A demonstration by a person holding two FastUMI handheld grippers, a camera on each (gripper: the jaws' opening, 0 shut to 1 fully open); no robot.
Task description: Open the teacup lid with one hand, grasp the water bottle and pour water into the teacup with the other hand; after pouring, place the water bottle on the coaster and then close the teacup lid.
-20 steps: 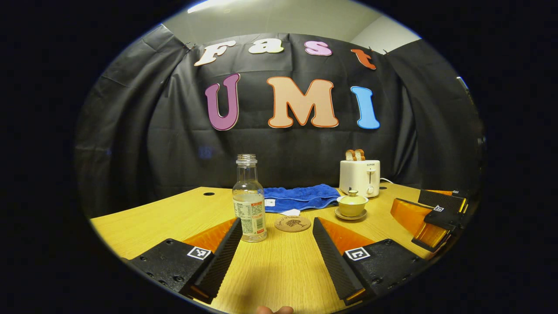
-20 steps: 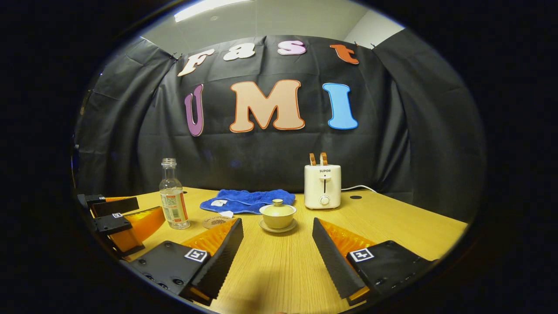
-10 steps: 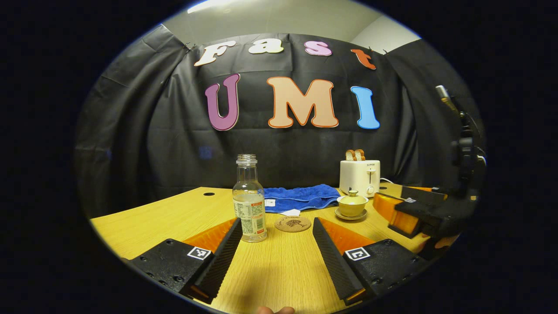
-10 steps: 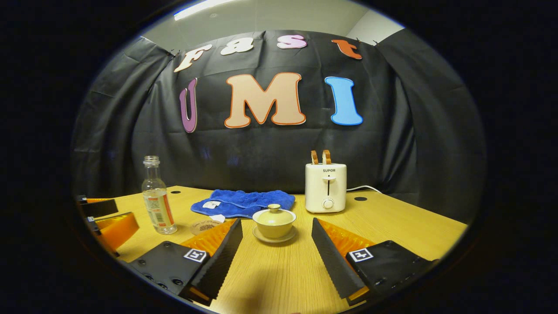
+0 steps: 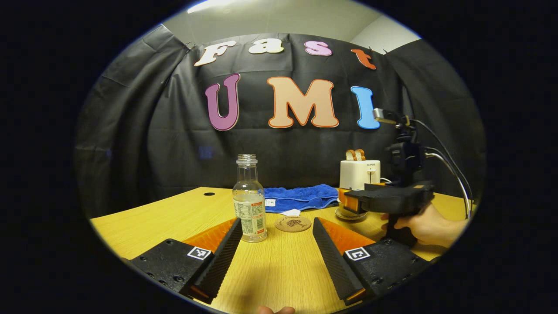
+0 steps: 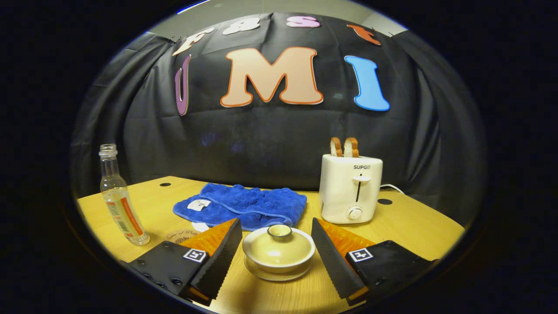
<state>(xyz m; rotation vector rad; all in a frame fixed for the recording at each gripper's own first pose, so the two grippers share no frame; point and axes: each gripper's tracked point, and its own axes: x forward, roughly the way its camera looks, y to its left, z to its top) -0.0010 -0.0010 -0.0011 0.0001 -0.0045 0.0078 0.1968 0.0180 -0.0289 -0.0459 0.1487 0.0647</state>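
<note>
The right gripper (image 6: 275,257) is spread wide and empty, the lidded teacup (image 6: 279,252) sitting between its fingers on the table (image 6: 414,226). The lid (image 6: 279,244) looks glazed, slippery and breakable; its small top knob (image 6: 279,231) seems the best hold. The left gripper (image 5: 275,253) is wide open, empty; the bottle (image 5: 249,200) stands just beyond its left finger (image 5: 222,261).

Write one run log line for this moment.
right gripper: open, around lidded teacup | left gripper: open, near water bottle | coaster: bare
</note>
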